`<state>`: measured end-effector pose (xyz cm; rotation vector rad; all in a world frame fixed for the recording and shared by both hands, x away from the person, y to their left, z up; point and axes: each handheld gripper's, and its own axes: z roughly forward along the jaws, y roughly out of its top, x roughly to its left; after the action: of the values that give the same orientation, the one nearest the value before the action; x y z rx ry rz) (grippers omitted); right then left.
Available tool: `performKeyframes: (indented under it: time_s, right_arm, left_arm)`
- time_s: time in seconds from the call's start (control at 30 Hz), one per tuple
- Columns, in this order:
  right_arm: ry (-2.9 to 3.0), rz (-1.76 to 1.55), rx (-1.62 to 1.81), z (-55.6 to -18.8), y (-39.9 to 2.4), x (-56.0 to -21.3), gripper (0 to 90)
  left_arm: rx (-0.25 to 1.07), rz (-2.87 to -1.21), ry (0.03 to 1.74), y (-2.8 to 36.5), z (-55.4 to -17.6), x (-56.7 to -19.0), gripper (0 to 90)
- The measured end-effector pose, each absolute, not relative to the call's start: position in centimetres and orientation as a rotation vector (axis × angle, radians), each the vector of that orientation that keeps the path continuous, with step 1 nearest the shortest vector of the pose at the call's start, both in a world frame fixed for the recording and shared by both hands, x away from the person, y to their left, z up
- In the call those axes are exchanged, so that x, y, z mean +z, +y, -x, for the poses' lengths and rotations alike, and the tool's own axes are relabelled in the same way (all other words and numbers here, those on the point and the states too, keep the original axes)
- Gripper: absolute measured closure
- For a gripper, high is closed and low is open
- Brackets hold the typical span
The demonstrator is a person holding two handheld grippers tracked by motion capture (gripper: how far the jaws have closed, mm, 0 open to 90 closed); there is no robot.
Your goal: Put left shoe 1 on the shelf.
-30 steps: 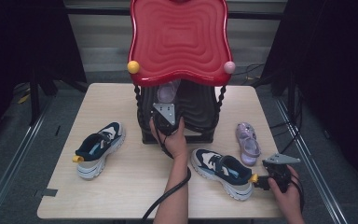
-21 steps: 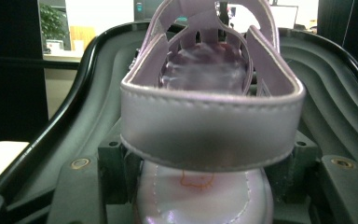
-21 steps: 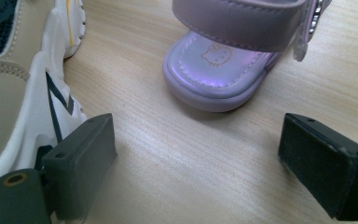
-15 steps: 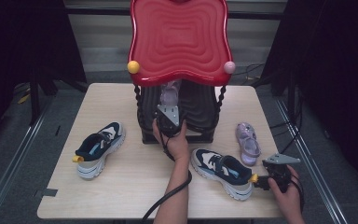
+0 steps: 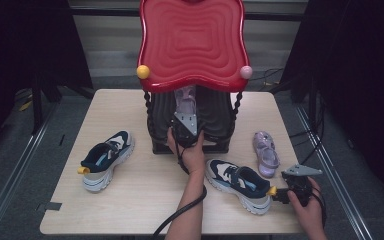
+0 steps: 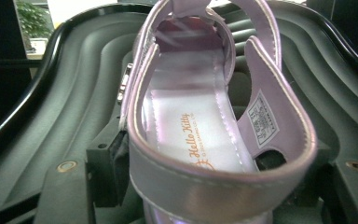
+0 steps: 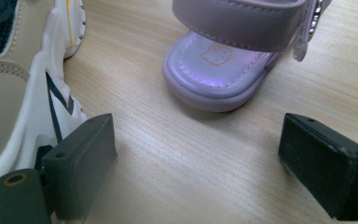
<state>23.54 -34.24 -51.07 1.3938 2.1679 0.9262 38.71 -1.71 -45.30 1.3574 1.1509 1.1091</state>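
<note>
Dark curtains and black framing ring the pale wooden table [image 5: 130, 210] where you work. Your left gripper [image 5: 184, 131] reaches into the black ribbed shelf [image 6: 51, 107] of the red-topped shoe rack [image 5: 192, 45]. Its jaws have just been opening, and the heel strap of the lilac sandal [image 6: 200, 140] sits between them; the left pad is at the strap's side, though you cannot tell whether it still presses. That sandal lies lengthwise on the shelf, toe pointing away from you. Your right gripper [image 7: 200, 172] rests low at the table's near right corner, jaws spread wide over bare wood. Just ahead of it lies the second lilac sandal [image 7: 223, 65], right of the rack. Touching its left jaw is a navy and white sneaker [image 5: 240, 182]. Another sneaker [image 5: 105, 157] lies left of the rack.
</note>
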Motion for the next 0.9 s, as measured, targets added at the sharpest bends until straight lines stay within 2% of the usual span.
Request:
performKeyframes:
  time_s: [0.43, 0.9]
  right_arm:
    - [2.168, -1.394, 0.925, -23.5, -34.2, -51.1, 10.3]
    - [2.17, -1.395, 0.925, -23.5, -34.2, -51.1, 10.3]
  left_arm:
    - [1.066, -1.393, 1.135, -1.3, -38.7, -44.9, 25.6]
    - [1.04, -1.361, 1.097, -0.3, -37.9, -44.5, 21.2]
